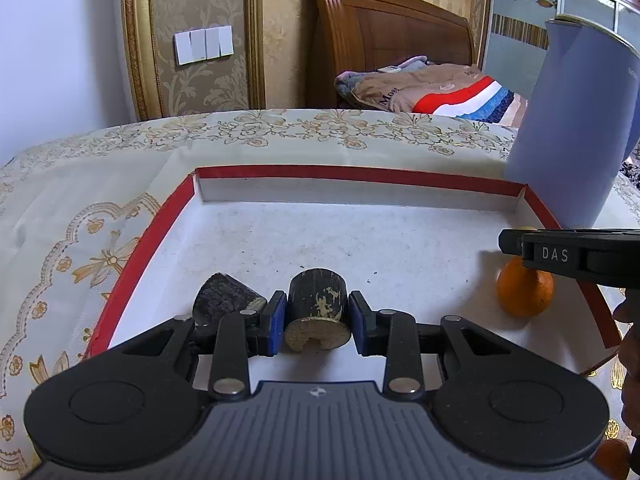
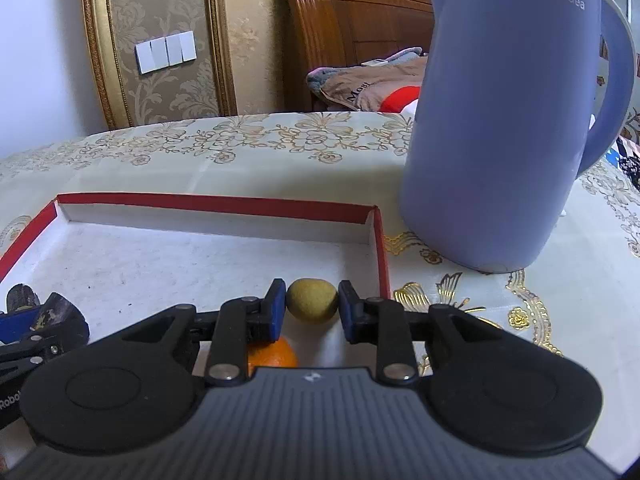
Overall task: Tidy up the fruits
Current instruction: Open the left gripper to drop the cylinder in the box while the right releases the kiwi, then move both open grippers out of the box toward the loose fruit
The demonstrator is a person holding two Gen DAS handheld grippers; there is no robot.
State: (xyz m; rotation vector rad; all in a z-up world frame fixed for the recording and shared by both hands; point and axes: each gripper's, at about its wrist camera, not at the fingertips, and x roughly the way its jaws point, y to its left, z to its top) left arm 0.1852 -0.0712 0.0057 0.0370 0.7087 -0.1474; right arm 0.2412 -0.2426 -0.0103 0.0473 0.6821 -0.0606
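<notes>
My left gripper (image 1: pixel 317 314) is shut on a short dark sugarcane stub (image 1: pixel 318 312), low over the white floor of the red-rimmed box lid (image 1: pixel 360 174). A second dark stub (image 1: pixel 224 300) lies just left of it, touching the left finger. An orange (image 1: pixel 525 294) rests inside the lid near its right wall, partly under the right gripper's black body (image 1: pixel 568 256). In the right wrist view, my right gripper (image 2: pixel 312 306) is shut on a small yellow-green fruit (image 2: pixel 312 300) over the lid's right side. The orange (image 2: pixel 274 354) shows below that gripper.
A tall blue electric kettle (image 2: pixel 504 120) stands on the floral tablecloth (image 2: pixel 240 160) just beyond the lid's far right corner. Behind the table are a wooden headboard (image 1: pixel 384 32) and bedding. A hand (image 1: pixel 630 344) shows at the right edge.
</notes>
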